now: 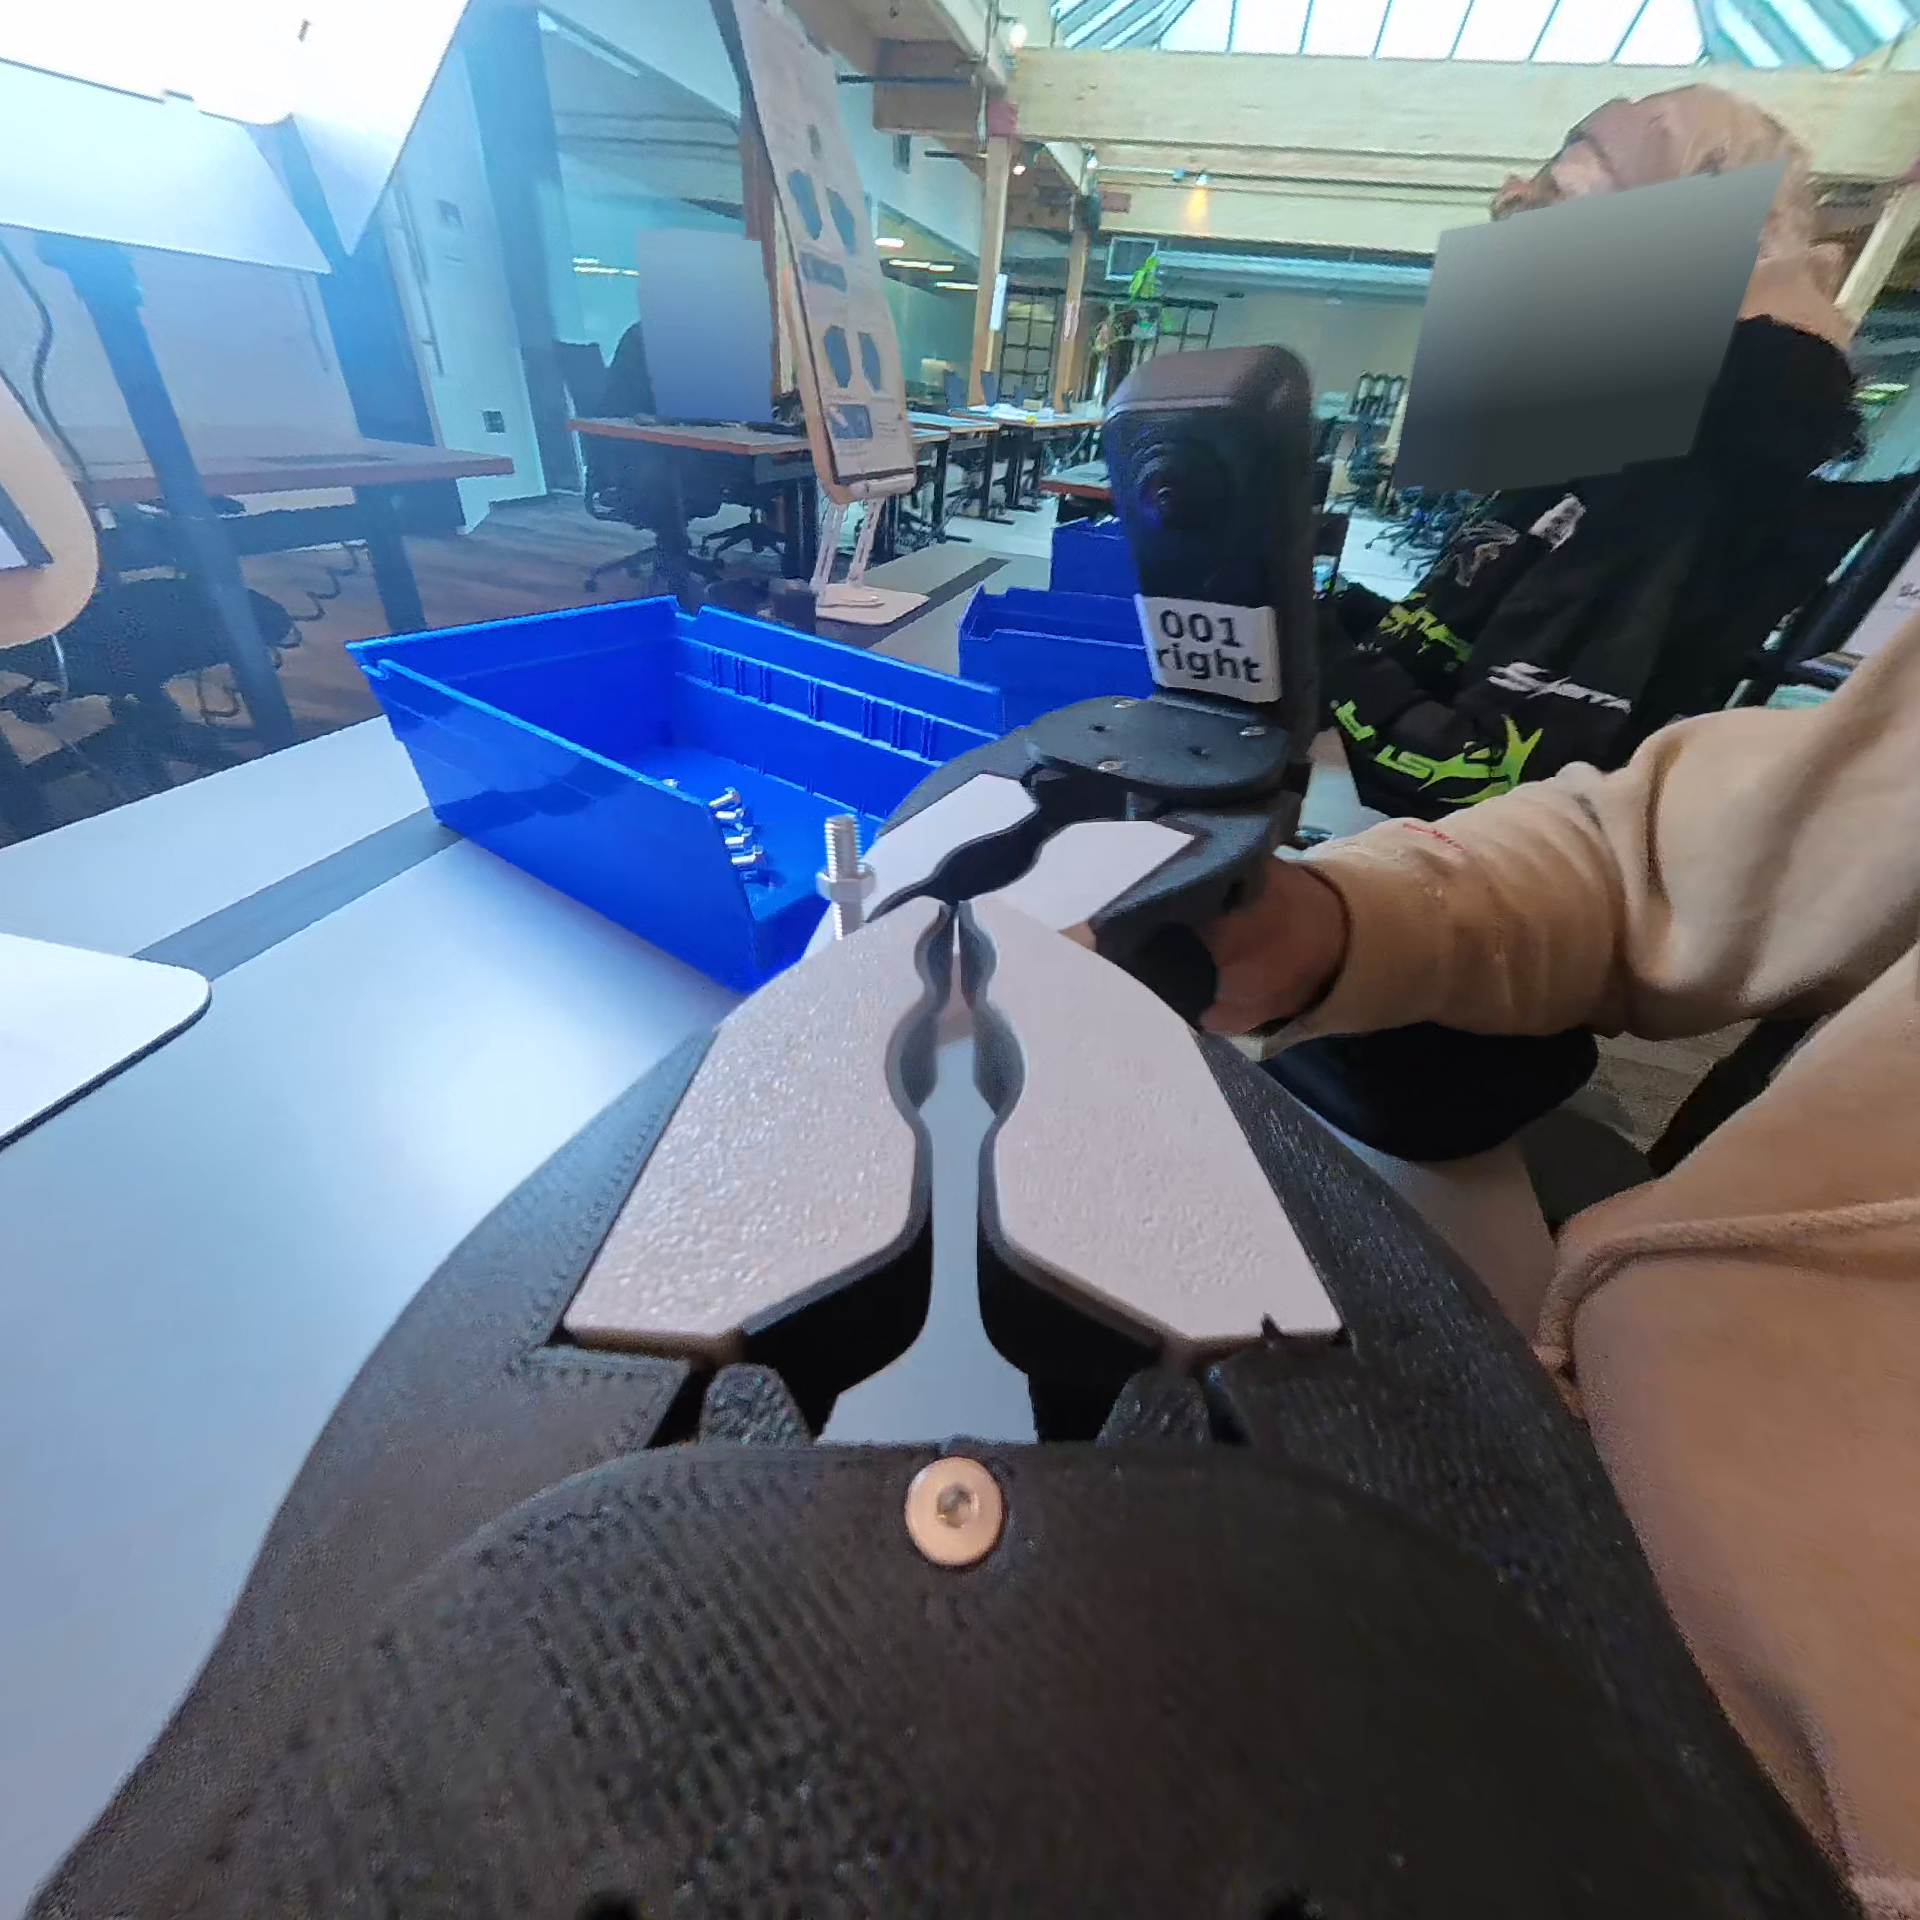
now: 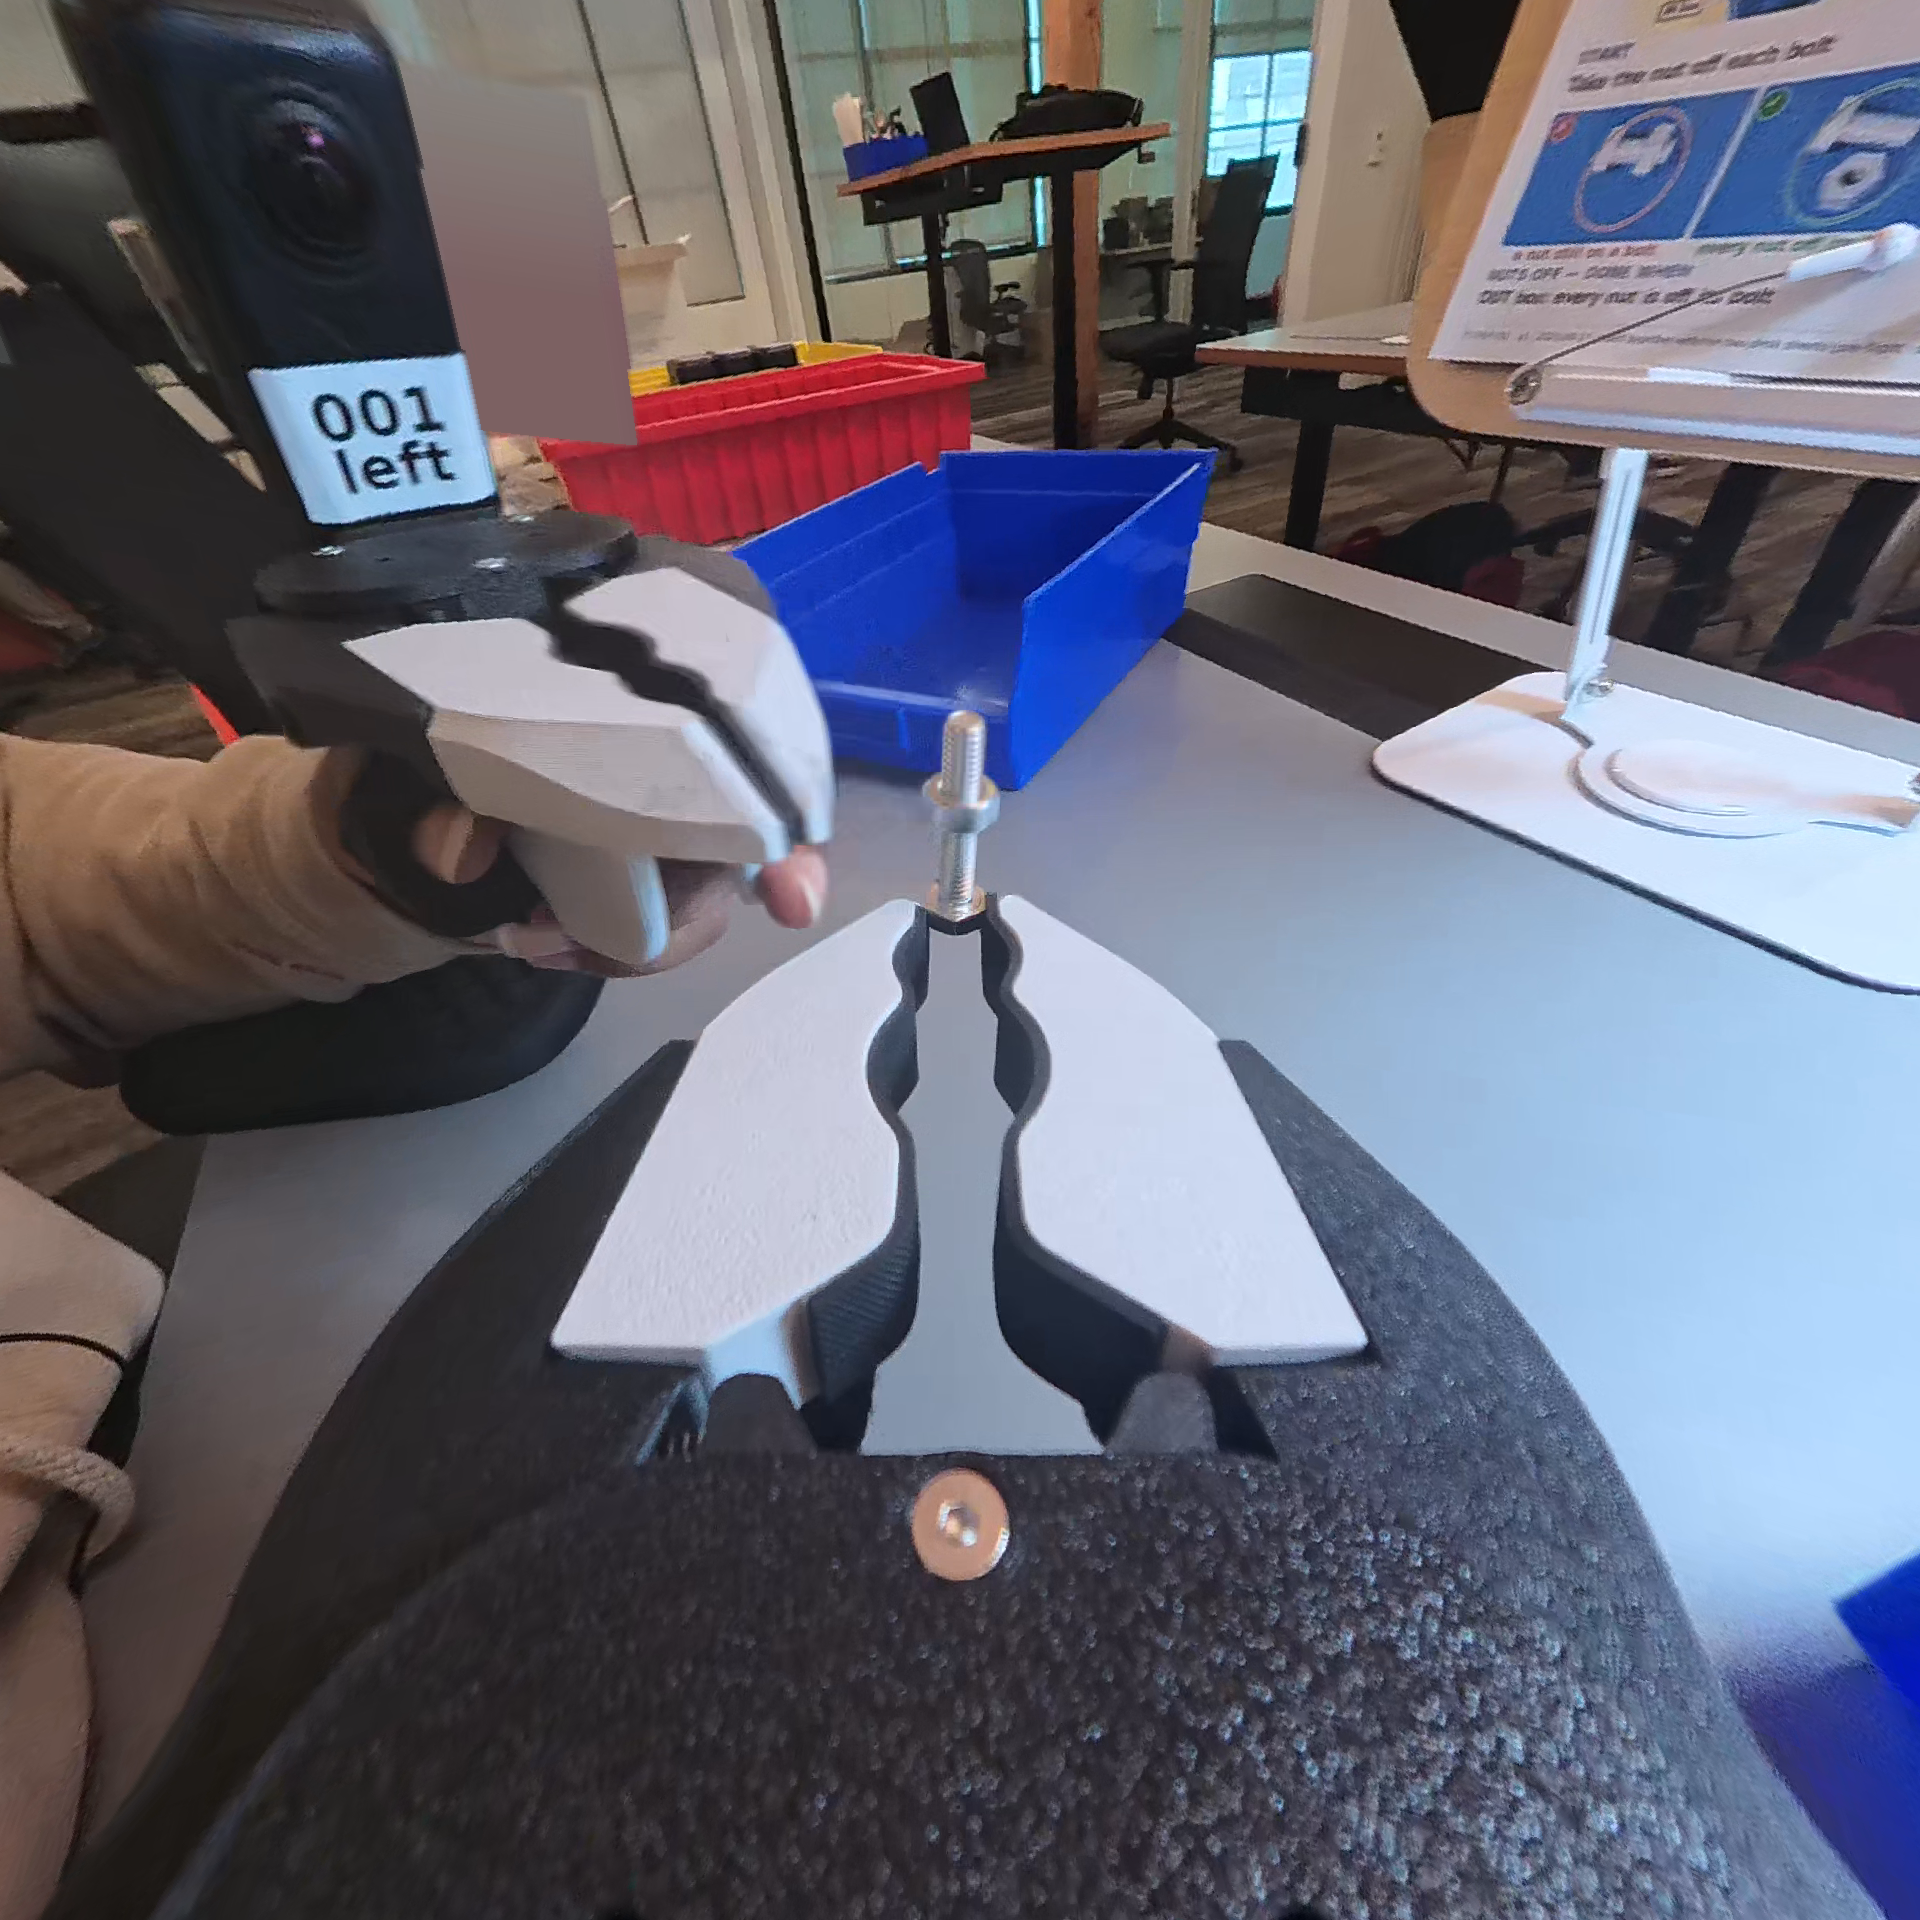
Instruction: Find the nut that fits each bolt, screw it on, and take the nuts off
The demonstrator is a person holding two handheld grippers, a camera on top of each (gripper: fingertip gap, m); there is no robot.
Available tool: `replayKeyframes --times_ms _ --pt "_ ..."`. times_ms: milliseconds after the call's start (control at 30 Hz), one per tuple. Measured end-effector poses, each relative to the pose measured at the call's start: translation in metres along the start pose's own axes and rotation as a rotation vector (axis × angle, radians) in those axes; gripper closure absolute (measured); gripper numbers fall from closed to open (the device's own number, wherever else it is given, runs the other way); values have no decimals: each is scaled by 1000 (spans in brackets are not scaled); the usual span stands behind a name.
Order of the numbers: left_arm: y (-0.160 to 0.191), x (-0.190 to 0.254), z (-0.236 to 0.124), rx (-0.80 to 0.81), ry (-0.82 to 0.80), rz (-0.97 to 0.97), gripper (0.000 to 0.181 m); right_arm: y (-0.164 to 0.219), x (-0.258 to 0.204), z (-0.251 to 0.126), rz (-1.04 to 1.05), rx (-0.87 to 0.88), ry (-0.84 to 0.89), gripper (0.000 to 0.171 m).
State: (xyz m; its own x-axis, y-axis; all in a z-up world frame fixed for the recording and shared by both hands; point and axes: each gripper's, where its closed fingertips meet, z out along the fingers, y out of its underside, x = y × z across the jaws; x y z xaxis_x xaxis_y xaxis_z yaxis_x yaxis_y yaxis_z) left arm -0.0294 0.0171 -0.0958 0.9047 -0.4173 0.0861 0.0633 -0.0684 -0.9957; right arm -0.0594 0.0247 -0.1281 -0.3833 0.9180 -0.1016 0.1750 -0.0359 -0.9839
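Right gripper [image 2: 958,914] has its jaws clenched on the head end of the bolt [image 2: 961,821], holding it upright at frame centre, threads up. The nut [image 2: 961,800] sits about midway up the shank. Left gripper [image 2: 795,831] is just left of the bolt, jaws closed with only a thin gap, and I see nothing held in them. It is not touching the nut.

Handling, as a guess: small steel parts, stiff, light, slick. The nut is best taken across its flats, square to the shank. A skewed bite likely slips off the corners or torques the bolt in the right jaws. The hold at the head is narrow, so go easy on side load.

View differences:
- Right wrist view: clean look at bolt, nut and the grip point; an empty-looking blue bin [image 2: 997,582] behind, a white stand base [image 2: 1558,769] at right on the desk [image 2: 1351,1039].
- Left wrist view: bolt [image 1: 844,883] mostly hidden behind the left jaws, grip point not visible. It does show a blue bin [image 1: 582,769] with more bolts [image 1: 738,831] inside, which the right view misses.
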Motion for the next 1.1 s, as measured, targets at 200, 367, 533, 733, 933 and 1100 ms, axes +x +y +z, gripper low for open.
replayKeyframes --times_ms 200,367,533,733,933,1100 --pt "0 -11 2 15 -75 6 159 -1 -2 -1 -3 -4 -9 162" --pt "4 -9 3 -10 -57 9 161 4 -8 3 -19 -26 -29 162" --pt "0 -5 -2 1 -38 34 177 0 8 -3 15 -15 16 162" --pt "5 -13 3 -11 -72 5 152 8 -8 4 -7 -46 -37 162" --pt "5 8 2 -23 27 52 172 3 10 -2 36 -25 16 162" --pt "3 -13 3 11 -75 3 151 6 -4 2 -1 -41 -20 162"
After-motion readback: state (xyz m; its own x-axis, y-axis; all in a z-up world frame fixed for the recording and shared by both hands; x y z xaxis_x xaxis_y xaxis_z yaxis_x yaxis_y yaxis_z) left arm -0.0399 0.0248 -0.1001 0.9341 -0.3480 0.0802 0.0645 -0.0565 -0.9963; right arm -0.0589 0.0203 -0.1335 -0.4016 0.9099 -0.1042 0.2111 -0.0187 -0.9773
